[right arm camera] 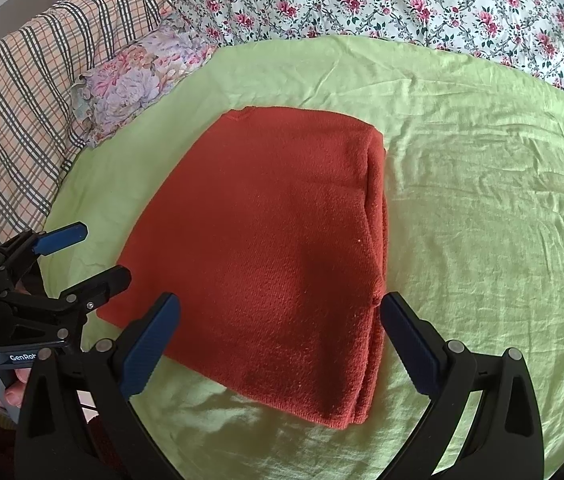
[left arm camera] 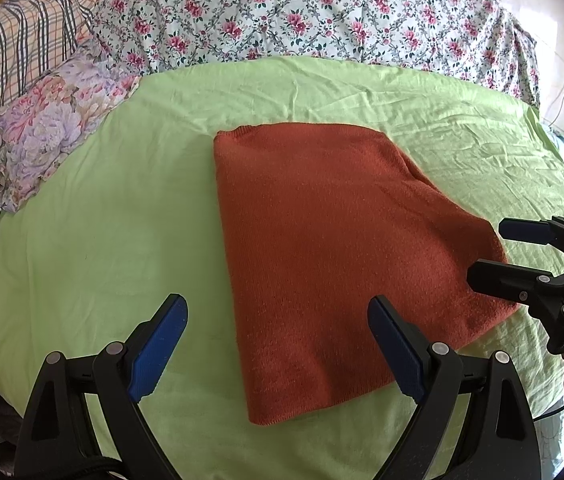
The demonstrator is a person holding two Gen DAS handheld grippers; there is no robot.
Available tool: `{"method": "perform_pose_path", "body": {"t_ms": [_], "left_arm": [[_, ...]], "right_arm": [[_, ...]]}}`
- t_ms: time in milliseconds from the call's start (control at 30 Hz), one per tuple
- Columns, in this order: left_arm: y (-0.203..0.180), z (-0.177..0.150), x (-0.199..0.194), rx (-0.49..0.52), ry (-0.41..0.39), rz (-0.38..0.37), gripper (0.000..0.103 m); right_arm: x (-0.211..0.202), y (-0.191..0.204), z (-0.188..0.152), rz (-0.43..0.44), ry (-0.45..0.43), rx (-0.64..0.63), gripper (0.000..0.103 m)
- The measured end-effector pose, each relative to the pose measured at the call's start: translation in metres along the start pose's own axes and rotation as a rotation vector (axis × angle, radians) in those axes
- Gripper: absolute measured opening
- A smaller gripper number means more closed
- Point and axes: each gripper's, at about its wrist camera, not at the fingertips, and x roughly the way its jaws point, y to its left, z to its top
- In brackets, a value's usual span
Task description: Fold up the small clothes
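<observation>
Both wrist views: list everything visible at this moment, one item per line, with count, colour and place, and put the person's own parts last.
folded knit garment: 1, rust orange, lying flat in the middle of the green sheet, its layered edges visible on the right side in the right wrist view.
sheet: 1, light green, wrinkled, spread under the garment.
floral quilt: 1, white with pink flowers, bunched beyond the sheet.
pillow: 1, lilac and pink floral, far left of the sheet.
plaid cover: 1, cream with dark checks, left edge.
left gripper: 1, black with blue pads, open, above the garment's near left part.
right gripper: 1, same colours, open, above its near right part.
</observation>
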Motion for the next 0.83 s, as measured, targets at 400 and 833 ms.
{"method": "perform_pose_path", "body": {"t_ms": [400,833], "left_arm": [[0.008,0.015,0.011,-0.002,-0.012,0.003,0.092],[0.011,0.016,0.018,-0.008,-0.004,0.017,0.092]], "right_arm": [[0.002,-0.001,0.016,0.012,-0.012,-0.017,0.1],[0.01,-0.009,0.014,0.022,-0.006,0.005,0.1]]}}
